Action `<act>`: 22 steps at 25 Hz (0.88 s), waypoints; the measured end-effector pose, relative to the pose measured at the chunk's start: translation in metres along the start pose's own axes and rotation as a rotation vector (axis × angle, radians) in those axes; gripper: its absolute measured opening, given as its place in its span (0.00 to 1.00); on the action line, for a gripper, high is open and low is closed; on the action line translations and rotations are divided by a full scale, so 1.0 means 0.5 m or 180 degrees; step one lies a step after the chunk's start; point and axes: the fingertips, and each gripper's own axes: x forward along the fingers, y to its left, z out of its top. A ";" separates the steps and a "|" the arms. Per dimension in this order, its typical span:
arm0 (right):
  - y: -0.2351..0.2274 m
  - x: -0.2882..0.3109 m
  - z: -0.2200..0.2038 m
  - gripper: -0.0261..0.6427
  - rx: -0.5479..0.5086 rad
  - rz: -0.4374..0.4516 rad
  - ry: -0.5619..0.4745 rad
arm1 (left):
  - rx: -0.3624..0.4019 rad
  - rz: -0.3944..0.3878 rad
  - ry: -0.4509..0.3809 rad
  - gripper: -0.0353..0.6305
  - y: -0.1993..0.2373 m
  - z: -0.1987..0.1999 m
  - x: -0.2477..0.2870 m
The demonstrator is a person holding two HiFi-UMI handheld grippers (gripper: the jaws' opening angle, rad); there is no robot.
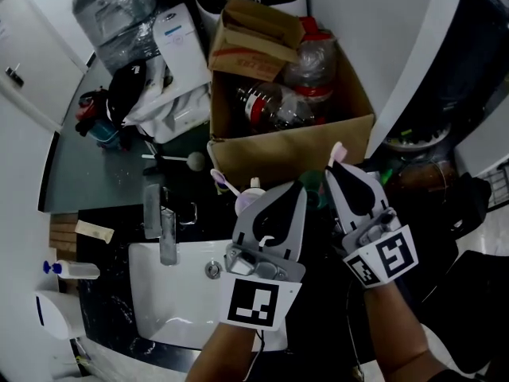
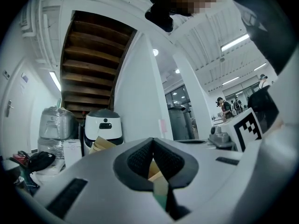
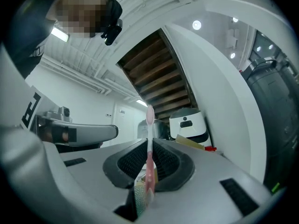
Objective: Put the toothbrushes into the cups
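Head view: on the black counter beside the white sink (image 1: 183, 313) stands a pale cup (image 1: 253, 192), with a toothbrush (image 1: 223, 181) in it that leans out to the left. The left gripper (image 1: 297, 191) covers part of this cup. The right gripper (image 1: 337, 173) is just beside the left one, and the head of a pink toothbrush (image 1: 337, 151) sticks up past its tips. A bit of a green cup (image 1: 312, 183) shows between the two grippers. Behind them an open cardboard box (image 1: 286, 148) holds plastic bottles (image 1: 274, 106) with red labels and caps, lying loose. The tap (image 1: 167, 235) stands at the sink's rear edge.

Left gripper view: the left gripper (image 2: 153, 146) has its jaws pressed together at the tips, with nothing clamped between them. Through the small gap lower down, a strip of tan cardboard and a patch of green show. A white and black appliance (image 2: 103, 126) stands in the background.

Right gripper view: the right gripper (image 3: 149, 149) is clamped on the handle of the pink toothbrush (image 3: 149, 125), which stands upright with its head above the jaw tips. Below the jaws the ribbed wall of the green cup (image 3: 139, 199) shows, with the lower end of the handle against it; whether the handle is inside the cup I cannot tell.
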 end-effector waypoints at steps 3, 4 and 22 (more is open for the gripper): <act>-0.003 -0.008 -0.031 0.11 0.0022 -0.0005 0.0102 | -0.0093 0.0013 0.0039 0.06 -0.004 -0.015 0.000; -0.003 -0.011 -0.041 0.11 0.0032 -0.0007 0.0137 | -0.0109 0.0017 0.0054 0.06 -0.006 -0.019 -0.001; 0.013 -0.061 -0.122 0.11 0.0160 0.0046 0.0441 | -0.0044 0.0016 0.0217 0.06 -0.036 -0.075 -0.016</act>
